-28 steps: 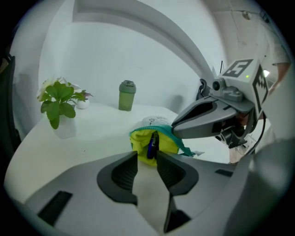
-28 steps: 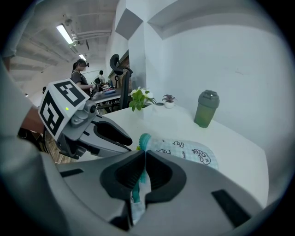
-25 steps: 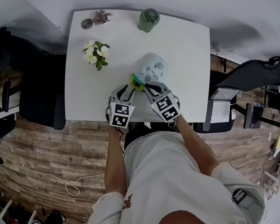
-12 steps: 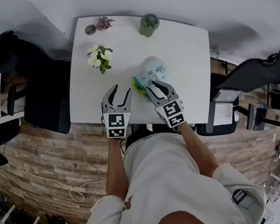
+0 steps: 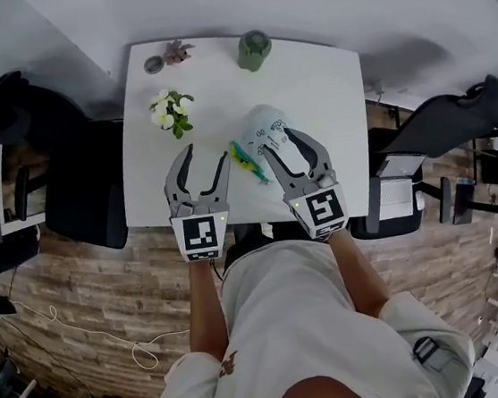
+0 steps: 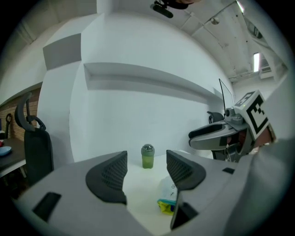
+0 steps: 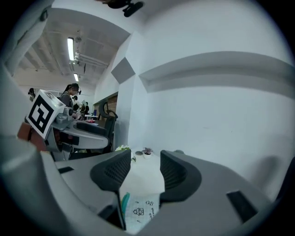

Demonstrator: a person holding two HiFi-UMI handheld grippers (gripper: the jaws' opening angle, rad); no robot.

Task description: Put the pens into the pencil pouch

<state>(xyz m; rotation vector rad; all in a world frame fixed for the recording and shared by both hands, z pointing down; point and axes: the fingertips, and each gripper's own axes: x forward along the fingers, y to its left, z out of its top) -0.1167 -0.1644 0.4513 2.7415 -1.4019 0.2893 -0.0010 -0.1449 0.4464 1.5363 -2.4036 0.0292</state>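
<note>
pencil pouch: white with small doodle prints, lying flat near the middle of the white table, long axis running from near-left to far-right. at its near-left end a teal and yellow-green bundle pokes out. i read this as pens at the pouch mouth, but cannot tell whether they are fully seated or whether the mouth is closed.

left gripper: over the near table edge, left of the pouch and apart from it. jaws are apart and opening, with nothing between them. its own view looks past the pads to the green bottle at the far edge.

right gripper: over the near-right part of the pouch, raised off it. jaws are part-way apart and opening, nothing clamped. the pouch shows below the pads, not between them.

judgement: both tools hang free and level above the table, so nothing is being carried. with no loose pens visible elsewhere on the table, the loading looks mostly done. possible remainder: pushing the bundle in.

bystanders: flowers at far left and a small potted plant at the far edge, both well apart from the pouch.
</note>
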